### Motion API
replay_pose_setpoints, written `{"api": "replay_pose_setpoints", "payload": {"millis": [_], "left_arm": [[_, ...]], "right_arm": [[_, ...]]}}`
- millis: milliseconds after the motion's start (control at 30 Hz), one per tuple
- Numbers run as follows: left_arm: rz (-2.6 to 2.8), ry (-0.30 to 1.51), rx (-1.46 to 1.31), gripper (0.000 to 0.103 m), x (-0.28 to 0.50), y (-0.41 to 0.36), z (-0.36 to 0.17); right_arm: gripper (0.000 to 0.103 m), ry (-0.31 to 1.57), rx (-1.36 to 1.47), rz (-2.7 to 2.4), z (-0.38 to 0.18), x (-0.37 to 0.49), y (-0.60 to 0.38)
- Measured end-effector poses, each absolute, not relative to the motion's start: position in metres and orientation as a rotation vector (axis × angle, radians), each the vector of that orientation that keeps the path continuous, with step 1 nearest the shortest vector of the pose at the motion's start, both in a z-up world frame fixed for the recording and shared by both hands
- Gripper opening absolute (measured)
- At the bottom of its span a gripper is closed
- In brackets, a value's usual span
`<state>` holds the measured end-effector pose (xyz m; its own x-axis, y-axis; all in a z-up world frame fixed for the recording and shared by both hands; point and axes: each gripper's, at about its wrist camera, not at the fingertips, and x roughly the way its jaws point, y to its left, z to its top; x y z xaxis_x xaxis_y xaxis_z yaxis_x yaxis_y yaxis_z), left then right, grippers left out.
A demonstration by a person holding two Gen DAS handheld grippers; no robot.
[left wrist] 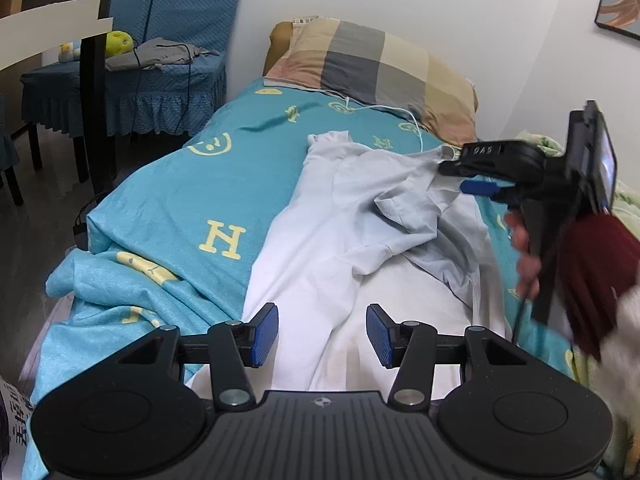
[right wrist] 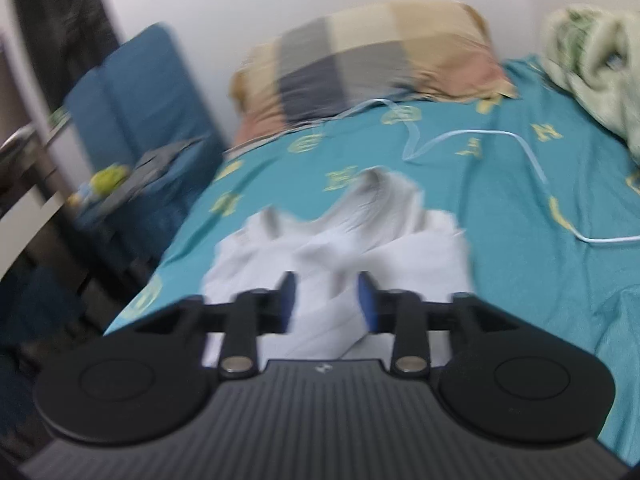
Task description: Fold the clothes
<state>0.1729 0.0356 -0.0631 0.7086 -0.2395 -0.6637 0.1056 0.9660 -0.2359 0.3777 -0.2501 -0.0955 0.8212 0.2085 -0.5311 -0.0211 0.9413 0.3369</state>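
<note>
A pale blue-white garment (left wrist: pixel 352 224) lies crumpled lengthwise on the teal bedspread (left wrist: pixel 192 192). My left gripper (left wrist: pixel 322 334) is open above the garment's near end, its blue pads apart with cloth showing between them. My right gripper (left wrist: pixel 460 176) shows in the left wrist view at the right, over the garment's far right part. In the blurred right wrist view the right gripper (right wrist: pixel 327 300) is open, with the bunched garment (right wrist: pixel 340 240) just in front of it and under it.
A plaid pillow (left wrist: pixel 376 68) lies at the head of the bed against the white wall. A white cable (right wrist: pixel 520 152) runs across the bedspread. A green blanket (right wrist: pixel 592 60) lies at the right. A blue-covered chair (left wrist: pixel 132 80) with items stands left.
</note>
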Motion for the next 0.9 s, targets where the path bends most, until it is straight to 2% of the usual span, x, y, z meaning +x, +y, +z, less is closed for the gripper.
{"api": "replay_pose_setpoints", "payload": {"millis": [367, 433, 500, 700, 900], "left_arm": [[-0.187, 0.757, -0.198, 0.052, 0.168, 0.042, -0.06], [-0.187, 0.756, -0.199, 0.052, 0.167, 0.042, -0.06], [-0.187, 0.756, -0.2, 0.052, 0.166, 0.043, -0.059], [-0.194, 0.773, -0.194, 0.052, 0.169, 0.042, -0.062], [-0.201, 0.789, -0.188, 0.052, 0.171, 0.04, -0.065]], "right_arm": [[0.042, 0.692, -0.066, 0.172, -0.134, 0.357, -0.156], [0.038, 0.688, -0.102, 0.143, -0.138, 0.358, -0.153], [0.007, 0.677, -0.048, 0.092, -0.133, 0.36, -0.162], [0.006, 0.61, 0.2, -0.024, -0.115, 0.347, -0.213], [0.007, 0.698, 0.323, -0.086, -0.15, 0.347, -0.253]]}}
